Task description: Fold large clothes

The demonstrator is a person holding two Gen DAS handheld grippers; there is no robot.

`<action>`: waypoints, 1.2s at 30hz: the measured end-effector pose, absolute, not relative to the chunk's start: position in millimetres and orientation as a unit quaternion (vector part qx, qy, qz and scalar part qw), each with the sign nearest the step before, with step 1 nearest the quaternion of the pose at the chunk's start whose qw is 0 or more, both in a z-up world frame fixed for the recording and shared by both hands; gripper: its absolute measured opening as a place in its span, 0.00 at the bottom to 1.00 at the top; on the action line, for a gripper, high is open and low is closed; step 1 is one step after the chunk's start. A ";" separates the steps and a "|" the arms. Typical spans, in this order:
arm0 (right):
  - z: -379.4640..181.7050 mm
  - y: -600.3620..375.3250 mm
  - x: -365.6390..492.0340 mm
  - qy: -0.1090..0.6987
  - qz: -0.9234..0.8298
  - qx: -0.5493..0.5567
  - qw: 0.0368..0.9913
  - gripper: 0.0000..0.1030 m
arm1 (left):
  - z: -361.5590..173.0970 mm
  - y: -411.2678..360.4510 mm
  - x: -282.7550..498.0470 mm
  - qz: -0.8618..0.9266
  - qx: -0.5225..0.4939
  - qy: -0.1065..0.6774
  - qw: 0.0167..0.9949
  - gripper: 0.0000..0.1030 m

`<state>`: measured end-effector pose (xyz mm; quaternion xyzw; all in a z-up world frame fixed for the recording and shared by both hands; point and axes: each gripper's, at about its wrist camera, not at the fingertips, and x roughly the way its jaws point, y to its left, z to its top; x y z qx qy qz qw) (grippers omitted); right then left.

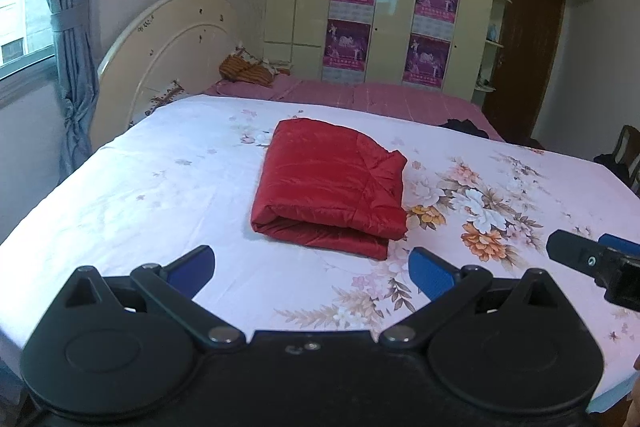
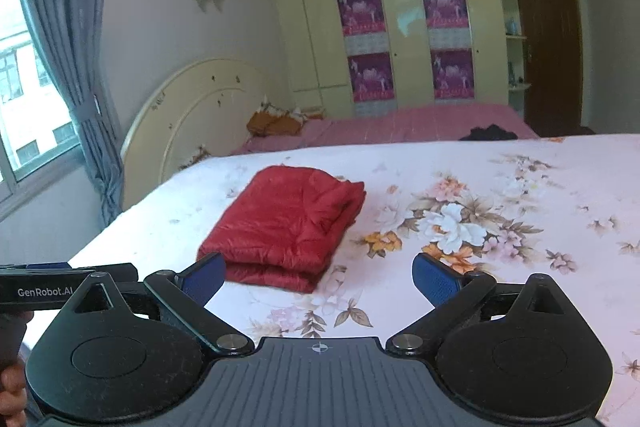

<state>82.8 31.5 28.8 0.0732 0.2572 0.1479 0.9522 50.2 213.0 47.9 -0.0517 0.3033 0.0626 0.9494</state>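
Now red garment (image 1: 330,185) folded, long axis toward headboard (image 1: 168,55).

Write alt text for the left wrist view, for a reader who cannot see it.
A red garment, folded into a thick rectangle, lies on a floral bedsheet ahead of the open, empty left gripper. The right gripper pokes in at the right edge; a cream wardrobe stands behind the bed.
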 end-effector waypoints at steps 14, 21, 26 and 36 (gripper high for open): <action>36.6 32.2 54.4 0.242 0.151 0.061 0.957 0.96 | 53.5 215.8 22.1 0.076 -0.061 0.286 0.953 1.00; 37.2 31.0 51.4 0.239 0.153 0.063 0.957 0.96 | 56.9 214.4 14.7 0.084 -0.054 0.275 0.956 1.00; 38.2 30.3 51.1 0.241 0.153 0.064 0.956 0.96 | 58.6 213.8 14.4 0.084 -0.053 0.274 0.957 1.00; 40.4 30.2 53.2 0.242 0.152 0.067 0.956 0.96 | 60.7 214.9 14.5 0.084 -0.052 0.270 0.958 1.00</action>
